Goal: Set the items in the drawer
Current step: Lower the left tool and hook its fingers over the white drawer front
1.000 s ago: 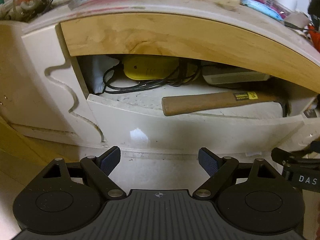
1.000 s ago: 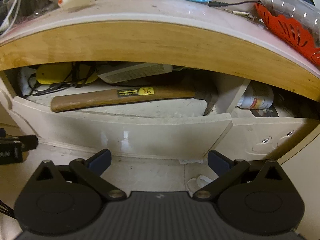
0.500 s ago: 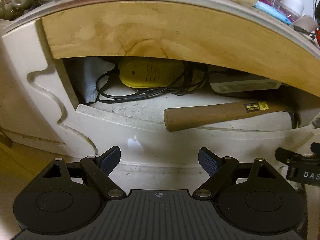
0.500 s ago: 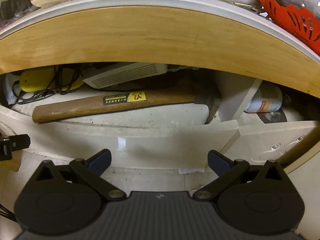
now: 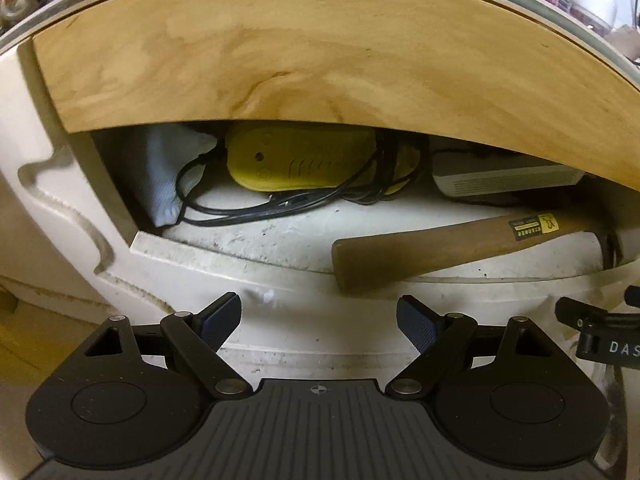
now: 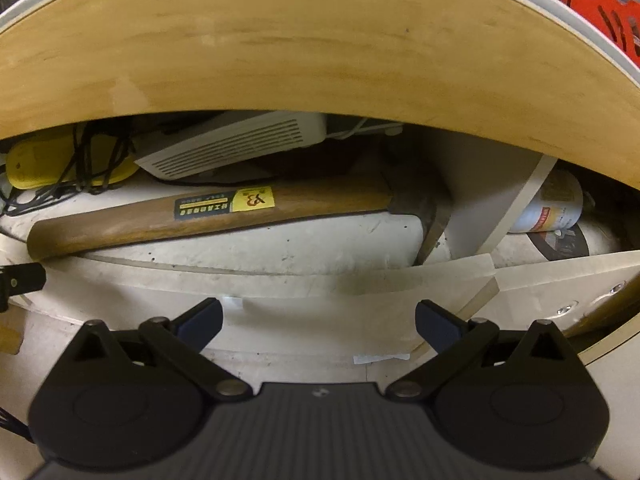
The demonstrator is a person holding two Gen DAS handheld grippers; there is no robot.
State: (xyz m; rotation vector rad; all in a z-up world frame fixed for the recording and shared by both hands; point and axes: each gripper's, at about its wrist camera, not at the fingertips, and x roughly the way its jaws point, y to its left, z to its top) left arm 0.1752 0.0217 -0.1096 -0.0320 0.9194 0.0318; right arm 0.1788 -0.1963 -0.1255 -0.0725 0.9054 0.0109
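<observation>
The white drawer (image 5: pixel 280 276) (image 6: pixel 320 280) stands part open under a wooden front panel (image 5: pixel 280 64) (image 6: pixel 320 48). Inside lies a wooden-handled hammer (image 5: pixel 460 244) (image 6: pixel 208 216), with its metal head (image 6: pixel 424 208) to the right. A yellow device (image 5: pixel 304 164) (image 6: pixel 48 164) wrapped in black cable sits at the back left, beside a white vented box (image 5: pixel 504 178) (image 6: pixel 236 146). My left gripper (image 5: pixel 319 322) is open and empty, close in front of the drawer's front wall. My right gripper (image 6: pixel 319 322) is open and empty too, before the same wall.
A divider (image 6: pixel 492 204) splits off a right compartment holding a white tin (image 6: pixel 556 204) and a dark disc (image 6: pixel 560 242). A pale cloth (image 5: pixel 168 176) fills the drawer's back left corner. Clutter and an orange basket (image 6: pixel 592 4) sit on the top. The right gripper's edge (image 5: pixel 608 336) shows in the left wrist view.
Both grippers have come closer to the drawer and lower; the wooden panel and the drawer contents fill more of each view. Jaws are unchanged.
</observation>
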